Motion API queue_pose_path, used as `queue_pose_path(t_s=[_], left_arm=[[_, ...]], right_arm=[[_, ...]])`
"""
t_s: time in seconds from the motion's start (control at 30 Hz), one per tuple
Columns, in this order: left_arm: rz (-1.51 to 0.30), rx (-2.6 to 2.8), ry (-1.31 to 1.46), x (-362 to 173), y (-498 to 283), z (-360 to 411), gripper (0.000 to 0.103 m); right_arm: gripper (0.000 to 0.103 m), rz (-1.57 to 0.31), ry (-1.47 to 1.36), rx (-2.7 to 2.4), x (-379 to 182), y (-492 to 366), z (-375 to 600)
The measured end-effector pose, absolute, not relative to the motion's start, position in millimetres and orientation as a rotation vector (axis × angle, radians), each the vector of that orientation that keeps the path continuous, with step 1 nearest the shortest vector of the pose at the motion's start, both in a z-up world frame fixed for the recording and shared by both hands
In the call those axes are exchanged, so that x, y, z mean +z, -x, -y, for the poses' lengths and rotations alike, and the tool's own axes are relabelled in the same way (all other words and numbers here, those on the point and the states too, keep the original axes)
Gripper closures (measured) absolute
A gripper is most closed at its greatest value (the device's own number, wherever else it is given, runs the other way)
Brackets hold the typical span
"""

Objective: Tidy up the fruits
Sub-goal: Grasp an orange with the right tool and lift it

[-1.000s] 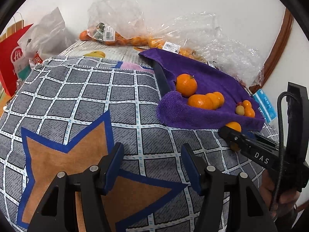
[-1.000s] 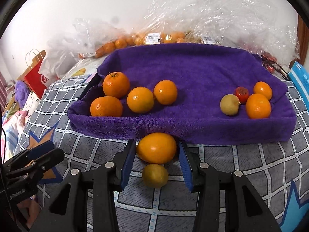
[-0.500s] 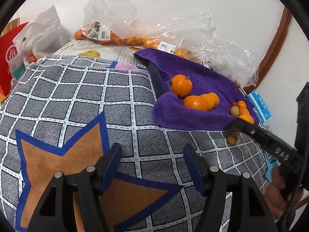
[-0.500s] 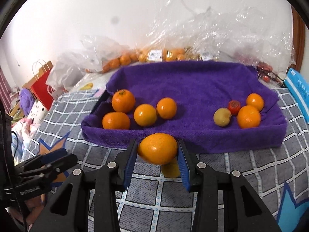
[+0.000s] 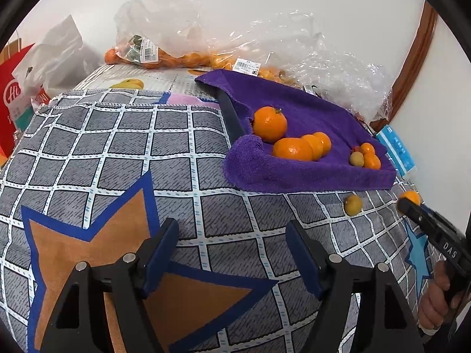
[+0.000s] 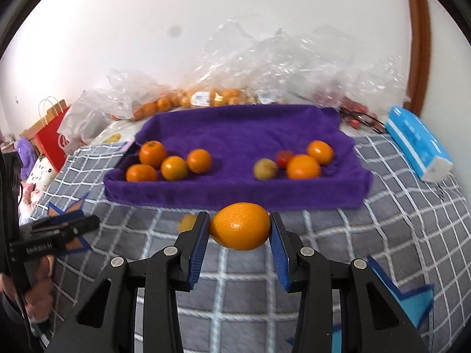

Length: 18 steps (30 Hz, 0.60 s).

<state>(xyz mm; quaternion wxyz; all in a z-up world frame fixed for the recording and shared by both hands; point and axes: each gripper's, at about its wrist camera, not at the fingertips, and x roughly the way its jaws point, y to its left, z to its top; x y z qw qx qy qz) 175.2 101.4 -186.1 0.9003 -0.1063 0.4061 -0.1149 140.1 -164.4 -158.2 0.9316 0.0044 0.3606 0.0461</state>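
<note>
Right hand-held gripper [image 6: 240, 231] clamped on a large orange [image 6: 240, 226], long axis crosswise, just short of the purple towel tray [image 6: 235, 195] lying straight ahead. Left hand-held gripper [image 5: 231, 253] empty, jaws opening, farther off to the left.

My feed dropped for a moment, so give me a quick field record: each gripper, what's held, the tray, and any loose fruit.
right gripper: shut on orange, held above the cloth, in front of the tray
left gripper: jaws opening, nothing between them, over the checked cloth
tray: purple-towel-lined; four oranges at its left, four mixed fruits at its right
loose fruit: small yellow fruit on the cloth in front of the tray
</note>
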Motion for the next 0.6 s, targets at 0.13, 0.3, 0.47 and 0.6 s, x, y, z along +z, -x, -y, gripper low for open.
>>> queue_pose_path(t_s=[0.13,0.3,0.47,0.6], left_arm=[[-0.829,-0.282,0.258,-186,-173,-106,0.032],[-0.817,-0.305,0.252,-184,-168,-103,0.037],[-0.838,-0.292,0.212,-185,-168,-97,0.037],[-0.847,-0.271,0.179,-185,-168,-93,0.037]], right_arm=[[0.062,-0.747,-0.028,0.063,-166,-130,182],[0.062,-0.738,-0.026,0.043,-166,-125,198],[0.062,-0.74,-0.063,0.05,-171,-123,209],[0.062,-0.748,-0.053,0.048,-177,-123,210]])
